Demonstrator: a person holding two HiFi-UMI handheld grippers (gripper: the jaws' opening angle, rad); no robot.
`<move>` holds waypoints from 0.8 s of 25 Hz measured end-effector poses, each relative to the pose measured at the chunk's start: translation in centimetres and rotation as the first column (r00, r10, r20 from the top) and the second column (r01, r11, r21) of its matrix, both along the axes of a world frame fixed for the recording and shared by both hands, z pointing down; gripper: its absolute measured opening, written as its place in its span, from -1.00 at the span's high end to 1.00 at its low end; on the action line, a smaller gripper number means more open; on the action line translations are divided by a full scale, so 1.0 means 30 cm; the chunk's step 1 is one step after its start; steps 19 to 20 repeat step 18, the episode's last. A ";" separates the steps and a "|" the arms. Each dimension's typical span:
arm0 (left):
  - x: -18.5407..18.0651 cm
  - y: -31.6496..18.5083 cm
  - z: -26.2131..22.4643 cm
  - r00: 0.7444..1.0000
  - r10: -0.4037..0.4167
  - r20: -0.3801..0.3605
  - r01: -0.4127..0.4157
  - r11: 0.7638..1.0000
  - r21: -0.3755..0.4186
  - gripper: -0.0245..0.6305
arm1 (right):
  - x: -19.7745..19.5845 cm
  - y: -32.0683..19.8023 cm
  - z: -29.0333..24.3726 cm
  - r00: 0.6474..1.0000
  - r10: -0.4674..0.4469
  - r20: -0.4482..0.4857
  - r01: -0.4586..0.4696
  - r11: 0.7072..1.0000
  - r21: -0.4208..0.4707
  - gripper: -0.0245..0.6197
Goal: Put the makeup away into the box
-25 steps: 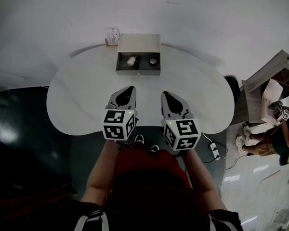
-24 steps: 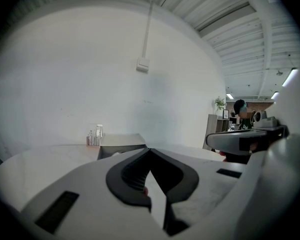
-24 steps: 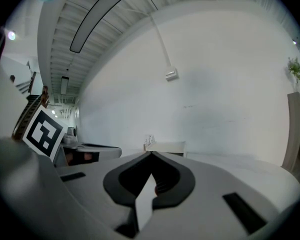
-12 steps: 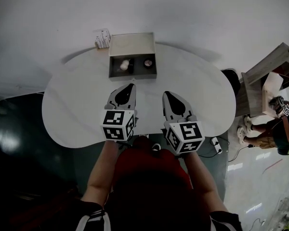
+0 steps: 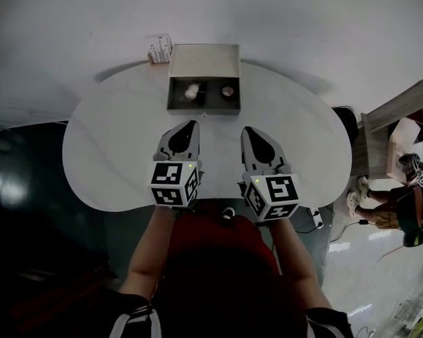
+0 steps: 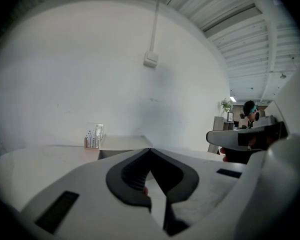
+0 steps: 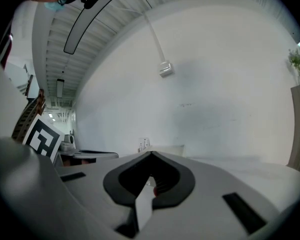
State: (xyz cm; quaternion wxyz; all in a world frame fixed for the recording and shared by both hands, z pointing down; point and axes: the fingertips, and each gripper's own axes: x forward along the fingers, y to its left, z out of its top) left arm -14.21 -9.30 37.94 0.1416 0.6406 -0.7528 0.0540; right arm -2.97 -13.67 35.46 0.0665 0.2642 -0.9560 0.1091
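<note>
1. Table: a white, kidney-shaped top filling the middle of the head view, with its far edge toward a pale wall.
2. Person: seen from above in a red top, with both forearms reaching forward over the near edge of the table and a gripper in each hand.
3. Box: a beige, open box standing at the far edge of the table, roughly centred and well apart from both grippers. Its inside is dark.
4. Left gripper: held over the table in front of the box and pointing toward it. In the left gripper view the jaws are brought together, tips meeting, with nothing gripped between them. Its marker cube sits at the rear, by the hand.
5. Right gripper: held beside the left one, at about the same distance from the box. In the right gripper view its jaws are likewise closed tip to tip and hold nothing. Its marker cube faces the head camera.
6. Small rack: a holder of small upright items just beside the box's far left corner.
7. Makeup, pale piece: a round, whitish item lying inside the box, in its left half.
8. Makeup, dark piece: a small, round, dark item inside the box, in its right half, apart from the pale one.
</note>
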 end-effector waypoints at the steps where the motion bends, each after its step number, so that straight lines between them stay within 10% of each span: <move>1: 0.000 0.003 0.002 1.000 -0.001 -0.003 0.001 1.000 0.001 0.85 | -0.003 -0.001 0.002 1.000 -0.001 -0.001 0.001 1.000 0.001 0.88; 20: -0.018 -0.043 -0.005 1.000 -0.019 0.001 0.019 1.000 0.014 0.86 | -0.024 -0.073 0.005 1.000 -0.003 0.000 0.003 1.000 0.008 0.88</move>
